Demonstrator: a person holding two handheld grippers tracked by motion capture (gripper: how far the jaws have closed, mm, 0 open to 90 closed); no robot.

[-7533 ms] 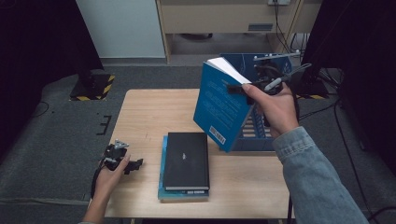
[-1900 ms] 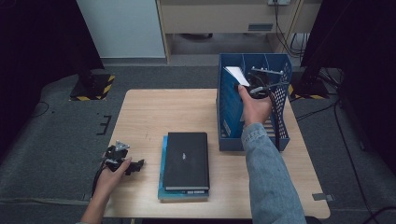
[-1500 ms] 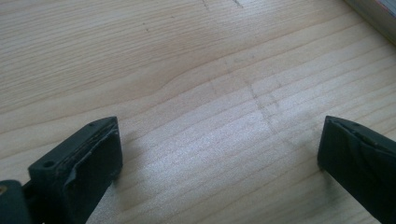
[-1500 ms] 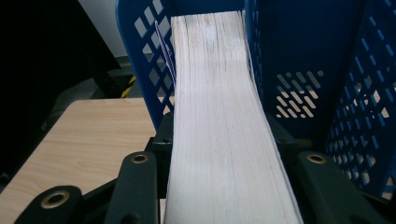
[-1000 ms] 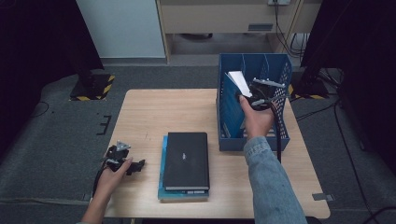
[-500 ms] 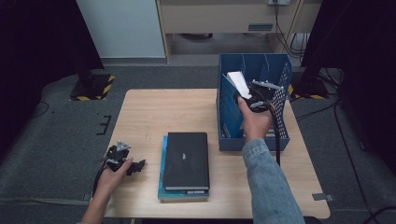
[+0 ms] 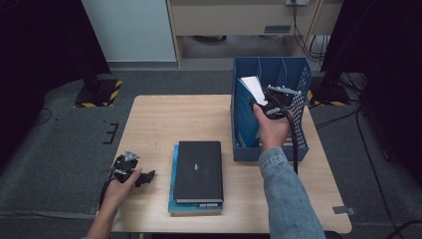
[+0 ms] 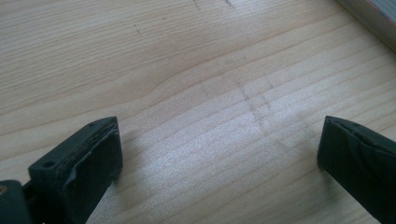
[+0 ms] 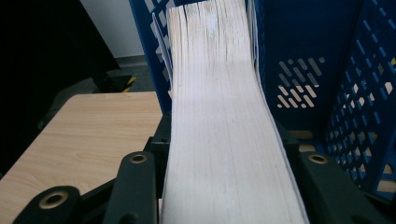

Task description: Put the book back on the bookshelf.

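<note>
Light wooden table (image 7: pixel 199 114), stacked books (image 7: pixel 198 174) near front, blue file rack (image 7: pixel 249 124) right

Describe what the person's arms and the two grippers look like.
Both grippers are black. The left gripper carries a small grey plate on top, and its fingers are blocky with worn dark pads. The right gripper has brass-coloured rivets on its frame, and a black cable trails from it. The right arm wears a blue denim sleeve; the left forearm has no sleeve.

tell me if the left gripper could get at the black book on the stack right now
Probably yes. The left gripper sits on the table just left of the black book, jaws open and empty, with only bare wood between them; the book lies on top, uncovered.
</note>
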